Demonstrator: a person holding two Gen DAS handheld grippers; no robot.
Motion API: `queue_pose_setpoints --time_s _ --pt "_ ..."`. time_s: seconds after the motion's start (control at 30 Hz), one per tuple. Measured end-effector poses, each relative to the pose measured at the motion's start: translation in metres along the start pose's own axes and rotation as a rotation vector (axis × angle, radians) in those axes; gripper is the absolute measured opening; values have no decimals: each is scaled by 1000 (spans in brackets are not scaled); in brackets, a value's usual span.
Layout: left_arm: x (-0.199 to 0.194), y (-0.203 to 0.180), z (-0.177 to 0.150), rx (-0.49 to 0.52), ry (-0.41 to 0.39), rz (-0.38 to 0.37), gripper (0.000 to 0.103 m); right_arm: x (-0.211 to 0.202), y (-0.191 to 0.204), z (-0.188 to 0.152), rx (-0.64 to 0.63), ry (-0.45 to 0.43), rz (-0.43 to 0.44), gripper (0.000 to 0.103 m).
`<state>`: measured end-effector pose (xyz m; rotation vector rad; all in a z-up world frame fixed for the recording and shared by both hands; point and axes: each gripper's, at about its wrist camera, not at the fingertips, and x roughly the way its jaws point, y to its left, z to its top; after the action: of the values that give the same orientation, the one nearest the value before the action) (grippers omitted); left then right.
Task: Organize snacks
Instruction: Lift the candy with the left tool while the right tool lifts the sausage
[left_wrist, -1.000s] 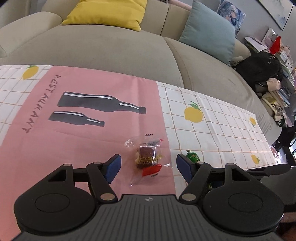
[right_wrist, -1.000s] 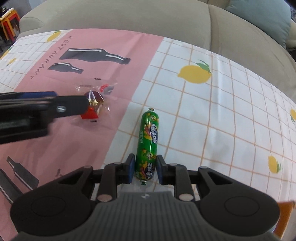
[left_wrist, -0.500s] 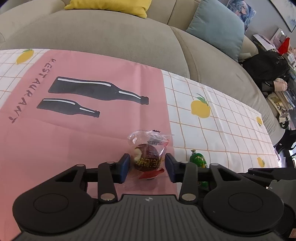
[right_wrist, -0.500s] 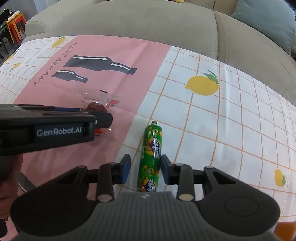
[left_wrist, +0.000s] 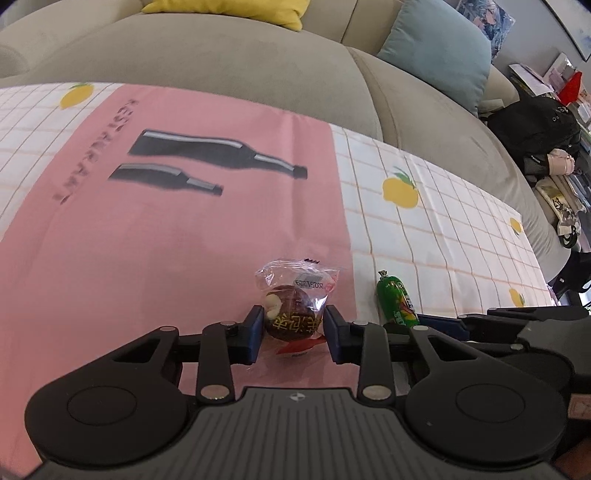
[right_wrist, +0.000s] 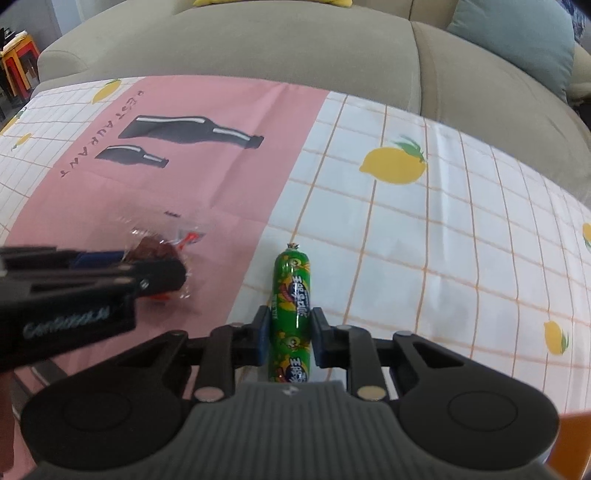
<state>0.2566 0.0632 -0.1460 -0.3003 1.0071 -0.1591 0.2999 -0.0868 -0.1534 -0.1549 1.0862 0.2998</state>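
Two snacks lie on the tablecloth, either side of the seam where its pink panel meets the white lemon grid. On the pink side, just beside the seam, the wrapped cake sits pinched between the pads of the left gripper. On the grid side, close along the seam, the green sausage is clamped at mid-length by the right gripper. Cake and sausage are near each other, not touching. Beyond the cloth stands a grey sofa with a teal cushion.
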Motion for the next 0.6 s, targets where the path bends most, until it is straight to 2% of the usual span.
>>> queue_pose_setpoints --time_s 0.17,0.33,0.6 --pt "-27 0 -18 -12 -9 -5 38 -12 11 -17 13 22 0 20" --pt "-55 -4 -36 -19 -21 -17 38 -42 21 -38 50 5 42 20" --pt "-104 -18 -66 26 -38 -20 38 -112 30 -82 97 -128 55 20"
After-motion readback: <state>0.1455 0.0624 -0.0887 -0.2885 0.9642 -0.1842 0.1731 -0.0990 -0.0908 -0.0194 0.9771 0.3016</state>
